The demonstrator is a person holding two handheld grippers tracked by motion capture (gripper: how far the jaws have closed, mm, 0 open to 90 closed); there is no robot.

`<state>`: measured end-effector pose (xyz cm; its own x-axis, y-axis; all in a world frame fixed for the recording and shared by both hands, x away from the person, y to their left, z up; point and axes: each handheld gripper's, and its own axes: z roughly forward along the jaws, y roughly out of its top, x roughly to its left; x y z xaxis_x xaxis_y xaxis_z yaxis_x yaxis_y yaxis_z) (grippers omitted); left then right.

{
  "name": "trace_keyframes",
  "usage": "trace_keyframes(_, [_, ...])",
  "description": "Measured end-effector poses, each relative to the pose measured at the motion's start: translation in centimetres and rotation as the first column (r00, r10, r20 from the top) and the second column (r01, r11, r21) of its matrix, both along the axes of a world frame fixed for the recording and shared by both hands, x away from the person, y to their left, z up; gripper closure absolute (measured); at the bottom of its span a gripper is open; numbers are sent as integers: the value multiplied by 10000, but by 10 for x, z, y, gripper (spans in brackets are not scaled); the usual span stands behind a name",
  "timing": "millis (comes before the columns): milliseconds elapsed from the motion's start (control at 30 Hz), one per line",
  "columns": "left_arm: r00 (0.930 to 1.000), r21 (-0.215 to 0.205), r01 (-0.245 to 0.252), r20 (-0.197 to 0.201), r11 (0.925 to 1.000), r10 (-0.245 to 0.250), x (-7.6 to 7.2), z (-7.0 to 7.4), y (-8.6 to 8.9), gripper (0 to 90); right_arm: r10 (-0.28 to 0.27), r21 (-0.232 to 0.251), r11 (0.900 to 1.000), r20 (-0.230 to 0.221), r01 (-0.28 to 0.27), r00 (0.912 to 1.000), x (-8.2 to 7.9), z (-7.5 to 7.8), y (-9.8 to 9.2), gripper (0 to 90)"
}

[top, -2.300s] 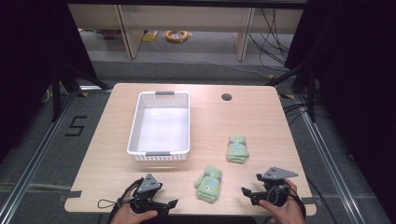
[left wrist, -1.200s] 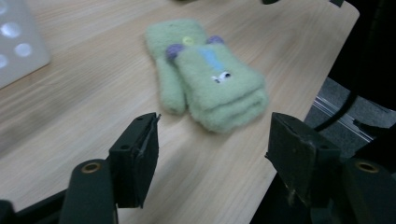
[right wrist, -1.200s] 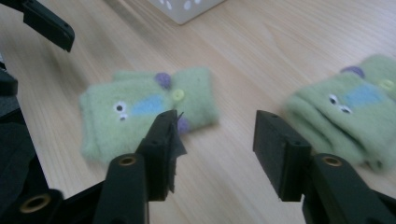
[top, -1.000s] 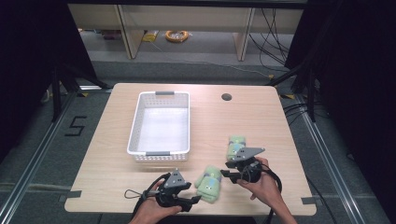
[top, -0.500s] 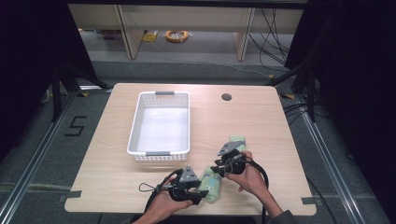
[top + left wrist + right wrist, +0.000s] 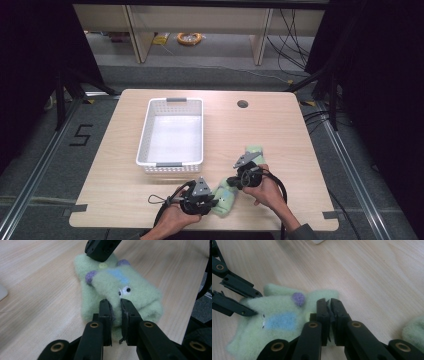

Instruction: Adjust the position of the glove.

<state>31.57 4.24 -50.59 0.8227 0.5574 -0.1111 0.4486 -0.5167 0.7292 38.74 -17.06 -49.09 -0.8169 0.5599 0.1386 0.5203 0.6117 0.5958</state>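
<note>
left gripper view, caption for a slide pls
Left gripper pinching the edge of a green felt toy on the wooden table.

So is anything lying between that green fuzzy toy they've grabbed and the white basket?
Nothing visible. Both the left gripper and right gripper pinch the green toy, and only bare table lies between it and the white basket.

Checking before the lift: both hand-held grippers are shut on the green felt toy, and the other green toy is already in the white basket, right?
Not quite. Both hand-held grippers, left and right, do pinch the green felt toy. But the high view shows the other green toy on the table, beside the white basket.
</note>
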Motion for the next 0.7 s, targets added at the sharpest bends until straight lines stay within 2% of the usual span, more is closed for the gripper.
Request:
trace_keyframes(100, [9999, -19, 80, 94, 10000, -80, 0, 1, 1, 801, -6, -1, 10000, 109, 6, 9999, -1, 1, -1, 873])
trace_keyframes(133, [9999, -27, 63, 96, 10000, -63, 0, 1, 1, 803, -34, 173, 9998, 97, 32, 9999, -2, 2, -1, 874])
trace_keyframes(167, [9998, 76, 90, 152, 9999, -91, 1, 3, 2, 805, -27, 53, 10000, 59, 26, 10000, -3, 4, -2, 875])
trace_keyframes(200, [9998, 16, 170, 128, 9999, -170, 1, 4, 2, 806, -45, 60, 10000, 97, 45, 9999, -4, 5, -3, 876])
trace_keyframes(233, [10000, -241, -30, 45, 9997, 31, 1, 4, 1, 806, -68, 153, 9999, 86, 66, 9999, -6, 7, -4, 877])
trace_keyframes(267, [9995, -86, 242, 194, 9997, -241, 2, 8, 3, 807, -167, 213, 9996, 183, 163, 9997, -8, 9, -5, 878])
trace_keyframes(300, [9992, -134, 320, 259, 9994, -316, 2, 10, 2, 807, -185, 258, 9995, 318, 177, 9993, -10, 11, -7, 878])
trace_keyframes(333, [9995, -170, 206, 254, 9996, -202, 2, 11, 1, 807, -329, 367, 9988, 441, 313, 9985, -14, 12, -8, 879])
trace_keyframes(367, [9985, -45, 432, 334, 9991, -430, 2, 14, 1, 807, -358, 279, 9990, 459, 345, 9983, -17, 16, -11, 879])
trace_keyframes(433, [9956, -16, 727, 585, 9973, -725, 4, 18, 0, 807, -574, 623, 9966, 624, 535, 9964, -25, 18, -17, 879])
trace_keyframes(467, [9960, -23, 642, 622, 9979, -640, 4, 19, -1, 806, -551, 534, 9972, 695, 515, 9961, -29, 22, -22, 879])
trace_keyframes(533, [9944, -65, 842, 641, 9964, -836, 5, 22, -4, 805, -811, 813, 9939, 749, 750, 9939, -38, 24, -29, 879])
trace_keyframes(567, [9923, -14, 1004, 726, 9949, -1001, 7, 23, -5, 804, -899, 890, 9925, 676, 837, 9937, -43, 26, -33, 879])
trace_keyframes(633, [9925, -22, 1013, 691, 9949, -1009, 9, 23, -8, 804, -1151, 1036, 9888, 712, 1074, 9908, -51, 26, -39, 880])
trace_keyframes(667, [9925, -22, 1013, 691, 9949, -1009, 9, 23, -8, 803, -1390, 1246, 9836, 640, 1302, 9882, -56, 25, -41, 880])
trace_keyframes(700, [9896, 140, 1244, 705, 9921, -1251, 13, 23, -12, 803, -1343, 1124, 9854, 524, 1278, 9895, -59, 27, -44, 880])
